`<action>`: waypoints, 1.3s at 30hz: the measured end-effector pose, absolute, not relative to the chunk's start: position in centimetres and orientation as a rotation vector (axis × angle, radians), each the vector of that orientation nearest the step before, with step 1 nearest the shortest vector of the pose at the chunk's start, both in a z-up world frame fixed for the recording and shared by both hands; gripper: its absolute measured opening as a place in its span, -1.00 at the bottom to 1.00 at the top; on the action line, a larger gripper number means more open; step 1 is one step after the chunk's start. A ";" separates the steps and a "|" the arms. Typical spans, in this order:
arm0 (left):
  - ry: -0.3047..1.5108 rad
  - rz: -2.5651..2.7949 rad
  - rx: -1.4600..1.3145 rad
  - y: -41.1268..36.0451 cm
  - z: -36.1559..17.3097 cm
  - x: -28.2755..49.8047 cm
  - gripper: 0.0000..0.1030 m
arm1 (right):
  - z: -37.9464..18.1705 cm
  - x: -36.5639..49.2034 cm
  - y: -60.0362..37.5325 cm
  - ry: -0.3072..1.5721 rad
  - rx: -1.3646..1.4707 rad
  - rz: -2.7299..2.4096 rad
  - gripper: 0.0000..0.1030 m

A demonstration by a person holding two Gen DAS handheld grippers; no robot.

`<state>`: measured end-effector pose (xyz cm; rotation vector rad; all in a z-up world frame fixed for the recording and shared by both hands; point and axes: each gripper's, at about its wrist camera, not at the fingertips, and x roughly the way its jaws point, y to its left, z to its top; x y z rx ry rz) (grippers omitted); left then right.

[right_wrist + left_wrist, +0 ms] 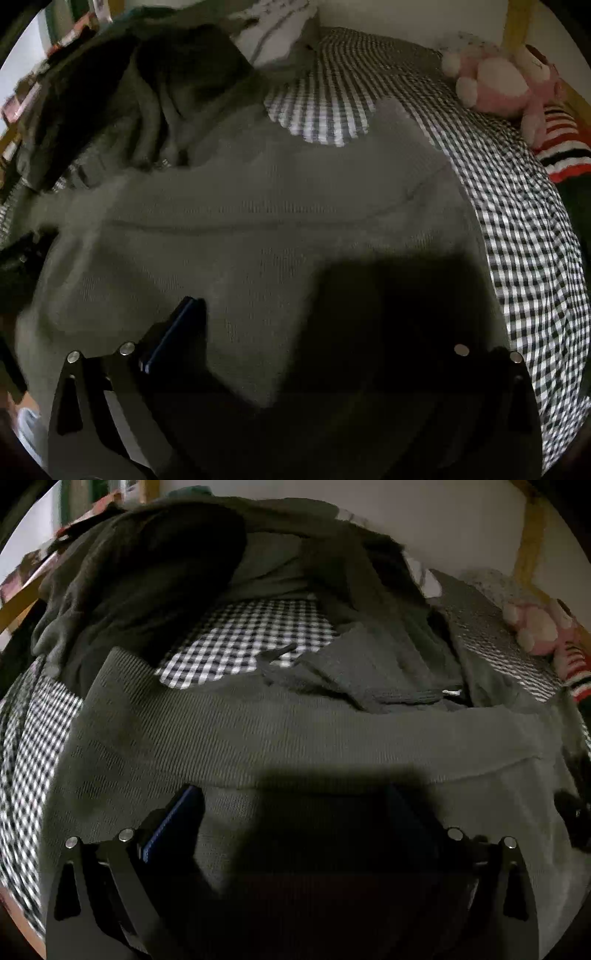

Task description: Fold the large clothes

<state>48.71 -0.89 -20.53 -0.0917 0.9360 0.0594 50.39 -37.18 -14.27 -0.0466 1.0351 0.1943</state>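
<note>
A large grey-green knit garment (pixel 295 731) lies spread over a black-and-white checked bed sheet (pixel 243 642); a folded band of it runs across the left wrist view. My left gripper (pixel 295 812) hovers just above the garment, open wide, its blue-padded left finger (pixel 173 823) lit and the right finger lost in shadow. In the right wrist view the same garment (pixel 258 221) fills the middle. My right gripper (pixel 306 332) is open above it with nothing between its fingers (pixel 173 336). Its far finger is hidden in dark shadow.
A heap of dark clothes (pixel 140 572) is piled at the back left. A pink plush toy (pixel 495 85) and a red-and-white striped knit (pixel 561 147) lie at the back right by a wooden bed post (pixel 532 535). Bare checked sheet (pixel 517 229) shows on the right.
</note>
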 end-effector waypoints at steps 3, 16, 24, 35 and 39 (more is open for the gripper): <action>0.874 -0.019 -0.157 0.6 -18.3 50.4 0.89 | -10.2 51.8 -36.4 0.870 -0.071 0.279 0.95; 0.882 -0.085 -0.002 -1.3 -15.1 70.3 0.89 | -9.3 73.0 -30.0 0.853 -0.144 0.371 0.94; 0.957 -0.057 0.040 -3.4 -17.4 75.8 0.89 | -15.8 80.8 -28.5 1.057 -0.136 0.328 0.14; 0.938 -0.141 -0.114 -2.1 -15.3 74.9 -0.75 | -12.0 78.7 -27.9 0.919 -0.123 0.514 -0.86; 0.856 -0.145 -0.098 -2.1 -10.8 73.2 -0.75 | -8.3 77.2 -28.5 0.837 -0.101 0.545 -0.86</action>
